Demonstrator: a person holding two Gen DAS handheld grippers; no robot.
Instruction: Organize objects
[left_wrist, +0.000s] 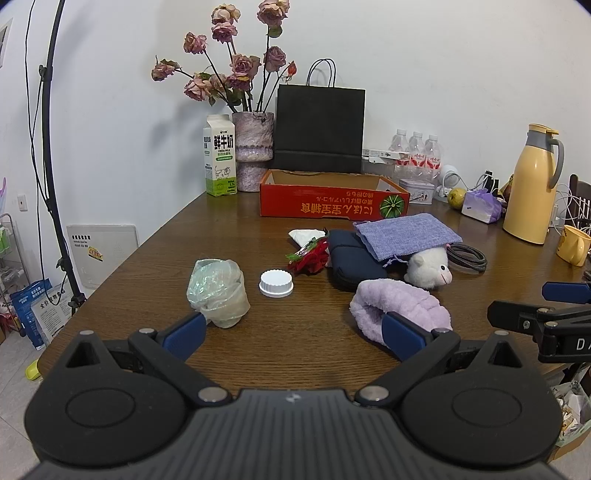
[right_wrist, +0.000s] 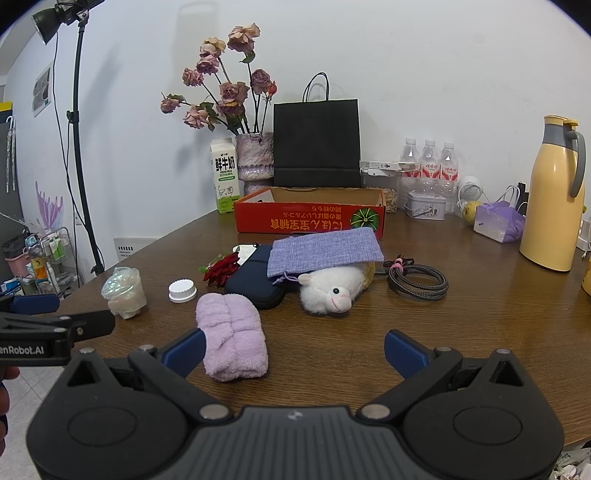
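Loose items lie on the wooden table: a crumpled plastic bag (left_wrist: 218, 293), a white cap (left_wrist: 276, 283), a red artificial rose (left_wrist: 310, 258), a navy pouch (left_wrist: 351, 258), a lilac cloth bag (left_wrist: 404, 232), a white plush animal (left_wrist: 430, 267), a folded lilac towel (left_wrist: 399, 310) and a coiled cable (left_wrist: 467, 256). An open red cardboard box (left_wrist: 332, 197) stands behind them. My left gripper (left_wrist: 293, 334) hovers open near the front edge, holding nothing. My right gripper (right_wrist: 295, 349) is open too, with the towel (right_wrist: 232, 339) by its left finger. The plush (right_wrist: 328, 290) lies ahead of it.
Along the wall stand a milk carton (left_wrist: 220, 160), a vase of dried roses (left_wrist: 253, 151), a black paper bag (left_wrist: 319, 127), water bottles (left_wrist: 417, 149), a tin (left_wrist: 417, 190) and a yellow thermos (left_wrist: 532, 188). A yellow mug (left_wrist: 572, 245) sits at the right edge. A light stand (left_wrist: 55, 166) rises left of the table.
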